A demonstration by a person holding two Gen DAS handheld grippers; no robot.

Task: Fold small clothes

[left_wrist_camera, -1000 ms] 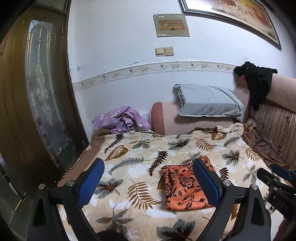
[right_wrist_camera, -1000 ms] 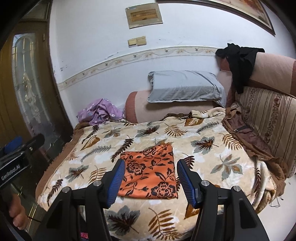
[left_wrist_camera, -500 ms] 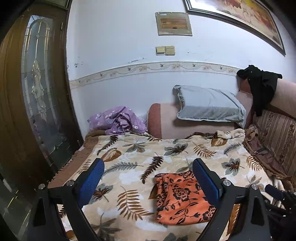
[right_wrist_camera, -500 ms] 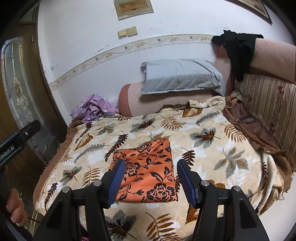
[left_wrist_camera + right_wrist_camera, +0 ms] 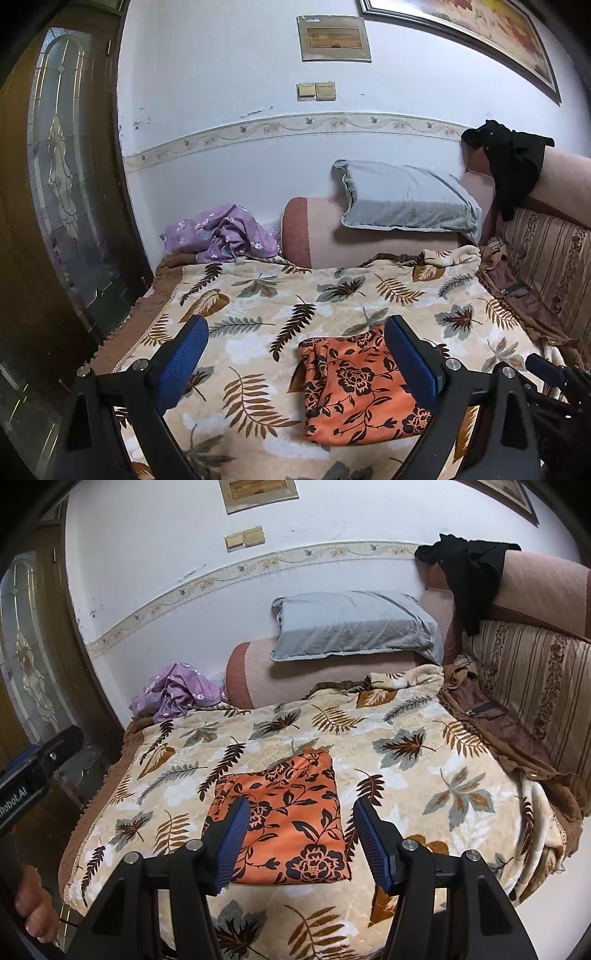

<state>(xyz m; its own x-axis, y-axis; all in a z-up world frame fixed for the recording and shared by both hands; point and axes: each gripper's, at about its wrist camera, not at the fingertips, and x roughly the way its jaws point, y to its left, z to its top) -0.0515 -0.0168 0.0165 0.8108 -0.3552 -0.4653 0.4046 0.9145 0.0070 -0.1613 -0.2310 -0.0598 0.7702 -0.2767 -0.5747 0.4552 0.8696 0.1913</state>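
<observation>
A folded orange cloth with black flowers (image 5: 354, 384) lies flat on the leaf-print blanket (image 5: 258, 295); it also shows in the right wrist view (image 5: 291, 812). My left gripper (image 5: 295, 362) is open and empty, held above the blanket with the cloth by its right finger. My right gripper (image 5: 301, 838) is open and empty, hovering over the near part of the cloth. A crumpled purple flowered garment (image 5: 221, 232) lies at the far left of the bed, also in the right wrist view (image 5: 173, 694).
A grey pillow (image 5: 402, 199) rests on a pink bolster (image 5: 321, 240) against the wall. A black garment (image 5: 513, 158) hangs over the sofa back at right. A wooden glass door (image 5: 62, 184) stands left. The left gripper's body (image 5: 33, 775) shows at left.
Both grippers have pulled back and up from the folded orange cloth, which stays flat on the blanket. The jaws stay open.
</observation>
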